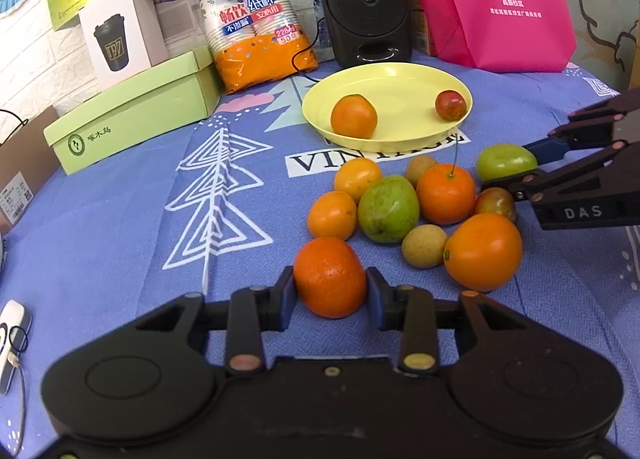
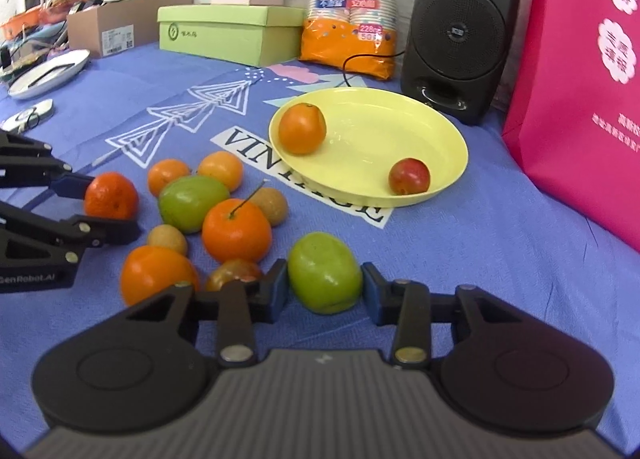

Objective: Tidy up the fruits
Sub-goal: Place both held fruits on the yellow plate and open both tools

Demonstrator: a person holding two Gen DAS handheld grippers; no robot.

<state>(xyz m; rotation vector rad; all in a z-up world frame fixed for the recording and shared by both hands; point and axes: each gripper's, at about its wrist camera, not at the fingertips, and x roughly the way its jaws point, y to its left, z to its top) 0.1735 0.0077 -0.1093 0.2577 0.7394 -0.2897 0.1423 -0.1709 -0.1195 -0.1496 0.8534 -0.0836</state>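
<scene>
The table [image 1: 120, 219] carries a yellow plate [image 1: 400, 75] holding two fruits. Its edges are cut off. The left claw [image 1: 330, 295] is clamped on an orange [image 1: 329, 277] beside the fruit pile. The right claw [image 2: 324, 291] is clamped on a green fruit [image 2: 323, 271], which partly hides its blue pads [image 2: 370, 287].
</scene>
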